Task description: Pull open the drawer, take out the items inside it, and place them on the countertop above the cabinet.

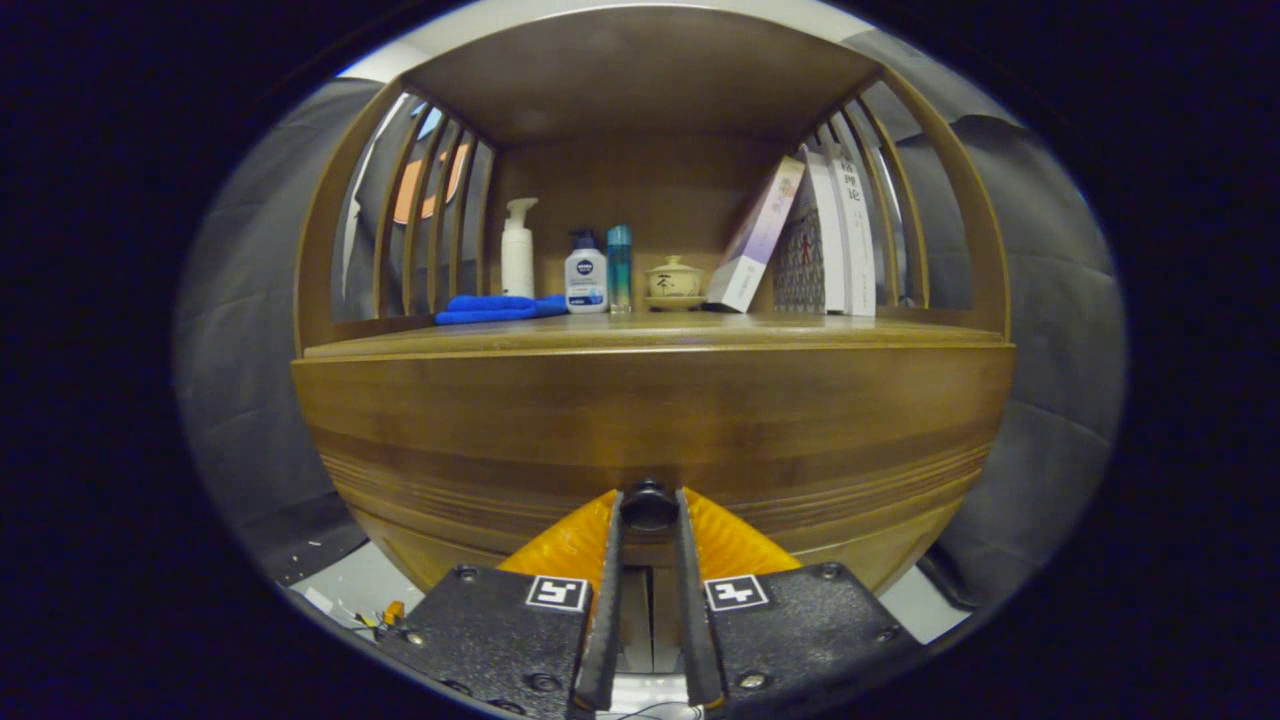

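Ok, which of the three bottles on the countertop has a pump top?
The white pump bottle, tallest and nearest the blue cloth. The white bottle with the dark cap and the teal bottle have plain caps. The tool is closed on the drawer knob.

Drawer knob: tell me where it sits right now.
In the gripper view, the drawer knob sits low at the middle of the drawer front, clamped between the gripper fingers, below the countertop.

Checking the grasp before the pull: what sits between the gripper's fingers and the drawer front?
In the gripper view, the dark drawer knob sits between the fingers of the gripper, which close on it from both sides. Nothing else lies between them and the wooden drawer front.
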The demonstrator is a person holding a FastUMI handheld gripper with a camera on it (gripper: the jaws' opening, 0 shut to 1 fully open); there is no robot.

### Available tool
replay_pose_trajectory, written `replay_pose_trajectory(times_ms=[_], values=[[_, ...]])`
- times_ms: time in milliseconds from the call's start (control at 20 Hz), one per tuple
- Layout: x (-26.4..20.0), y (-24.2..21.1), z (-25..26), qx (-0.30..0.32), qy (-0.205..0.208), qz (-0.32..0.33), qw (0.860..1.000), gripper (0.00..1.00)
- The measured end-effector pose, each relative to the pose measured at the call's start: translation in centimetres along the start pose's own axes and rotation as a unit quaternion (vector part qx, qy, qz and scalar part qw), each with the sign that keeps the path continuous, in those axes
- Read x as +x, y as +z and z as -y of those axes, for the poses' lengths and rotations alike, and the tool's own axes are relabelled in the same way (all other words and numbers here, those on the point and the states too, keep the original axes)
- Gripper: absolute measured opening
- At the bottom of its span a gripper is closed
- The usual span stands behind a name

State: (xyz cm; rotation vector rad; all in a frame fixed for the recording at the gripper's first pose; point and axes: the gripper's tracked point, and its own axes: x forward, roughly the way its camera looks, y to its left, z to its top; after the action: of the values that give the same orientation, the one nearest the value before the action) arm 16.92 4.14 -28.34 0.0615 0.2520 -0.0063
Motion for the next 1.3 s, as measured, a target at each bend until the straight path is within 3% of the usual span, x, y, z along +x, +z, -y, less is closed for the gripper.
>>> replay_pose_trajectory(times_ms=[200,700,1300], values=[[0.0,0.0,0.0,-0.004,-0.006,0.004,1.000,0.23],[-0.9,-0.1,0.0,-0.008,0.000,-0.007,1.000,0.22],[-9.5,-2.2,0.5,-0.005,0.007,-0.022,1.000,0.22]])
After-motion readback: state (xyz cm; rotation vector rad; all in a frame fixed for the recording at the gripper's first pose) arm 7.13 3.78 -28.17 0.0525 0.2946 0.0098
